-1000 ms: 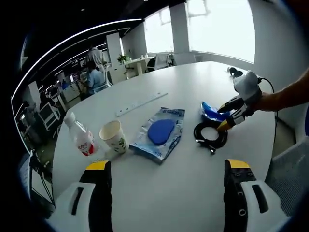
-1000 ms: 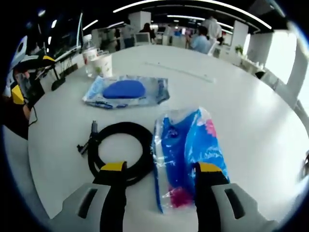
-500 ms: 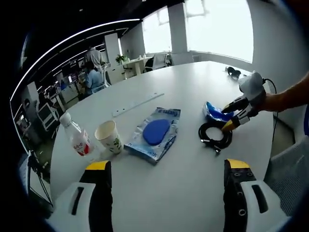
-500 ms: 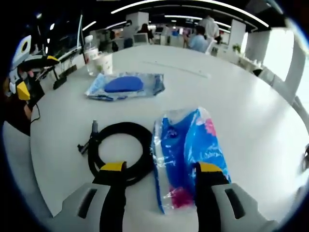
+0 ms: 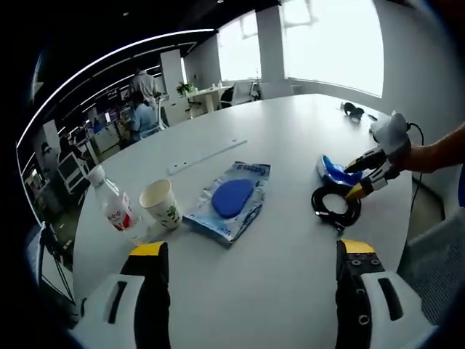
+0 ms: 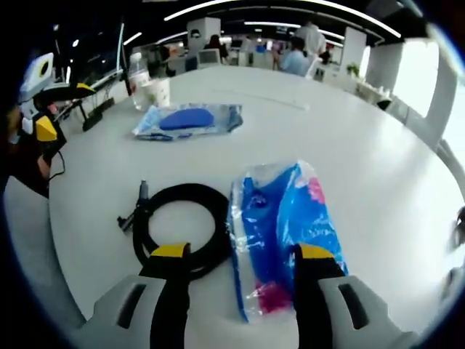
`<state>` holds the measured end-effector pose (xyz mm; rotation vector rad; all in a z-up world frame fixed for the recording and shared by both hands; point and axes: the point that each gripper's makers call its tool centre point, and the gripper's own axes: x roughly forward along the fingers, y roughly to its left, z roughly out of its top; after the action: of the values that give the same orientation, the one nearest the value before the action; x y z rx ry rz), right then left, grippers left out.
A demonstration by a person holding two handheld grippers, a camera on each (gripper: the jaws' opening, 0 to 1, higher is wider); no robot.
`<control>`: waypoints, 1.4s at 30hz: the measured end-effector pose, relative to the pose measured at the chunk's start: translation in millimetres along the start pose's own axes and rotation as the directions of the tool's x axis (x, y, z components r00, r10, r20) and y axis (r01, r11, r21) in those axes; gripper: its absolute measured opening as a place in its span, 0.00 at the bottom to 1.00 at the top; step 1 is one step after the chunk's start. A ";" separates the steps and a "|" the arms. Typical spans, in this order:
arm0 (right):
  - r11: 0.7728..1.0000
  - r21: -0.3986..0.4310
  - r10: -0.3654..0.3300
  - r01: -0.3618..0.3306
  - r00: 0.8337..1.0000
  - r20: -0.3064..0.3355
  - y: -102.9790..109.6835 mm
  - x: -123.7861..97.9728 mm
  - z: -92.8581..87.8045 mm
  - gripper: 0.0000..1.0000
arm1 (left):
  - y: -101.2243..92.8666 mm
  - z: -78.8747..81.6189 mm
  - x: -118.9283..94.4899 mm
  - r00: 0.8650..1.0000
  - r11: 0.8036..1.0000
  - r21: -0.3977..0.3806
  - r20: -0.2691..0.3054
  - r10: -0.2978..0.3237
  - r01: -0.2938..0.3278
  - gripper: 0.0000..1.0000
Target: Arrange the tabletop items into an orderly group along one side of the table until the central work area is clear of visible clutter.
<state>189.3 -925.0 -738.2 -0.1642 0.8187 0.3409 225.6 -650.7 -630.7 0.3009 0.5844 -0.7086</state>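
Observation:
A clear water bottle [image 5: 113, 211], a paper cup [image 5: 161, 204] and a flat pouch with a blue pad [image 5: 229, 198] lie in a row on the white round table [image 5: 276, 131]. Further right, a black coiled cable [image 5: 336, 208] and a blue plastic packet [image 5: 334, 168] sit under my right gripper [image 5: 354, 180], which a hand holds. In the right gripper view, the cable [image 6: 182, 228] and the packet [image 6: 282, 222] lie side by side between and under the spread jaws of the open right gripper [image 6: 242, 252]. My left gripper [image 5: 252, 249] hangs open over bare tabletop.
A long pale ruler-like strip [image 5: 207, 155] lies beyond the pouch. A small black object [image 5: 354, 110] sits at the far right edge. The table edge runs close behind the right gripper. People and desks fill the office beyond. The left gripper [image 6: 40, 109] shows at the left of the right gripper view.
The right gripper has drawn back toward the table edge, and the cable and blue packet have slid with it, away from the pouch. The left gripper has barely moved.

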 end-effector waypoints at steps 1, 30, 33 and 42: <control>1.000 0.001 -0.001 0.001 1.000 0.000 -0.1 -0.6 -0.6 0.54 | -0.3 -0.3 0.3 1.000 1.000 -0.001 0.001 0.000 0.000 0.96; 0.999 0.022 0.020 -0.023 0.992 0.123 7.3 -22.2 47.9 0.64 | 6.2 -8.8 26.4 1.000 0.998 -0.062 -0.017 0.002 -0.003 0.88; 0.999 0.016 0.028 -0.030 0.990 0.140 8.9 -22.6 58.4 0.64 | 7.1 -9.4 28.0 1.000 0.997 -0.072 -0.020 0.000 -0.002 0.87; 0.998 0.008 0.068 -0.070 0.983 0.172 10.7 -19.4 85.8 0.60 | 11.0 -12.4 29.9 0.999 0.999 -0.051 -0.039 0.002 -0.004 0.73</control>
<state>232.0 -896.1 -666.1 -0.0920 0.6574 0.4086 246.4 -652.8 -657.7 0.2685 0.6378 -0.6846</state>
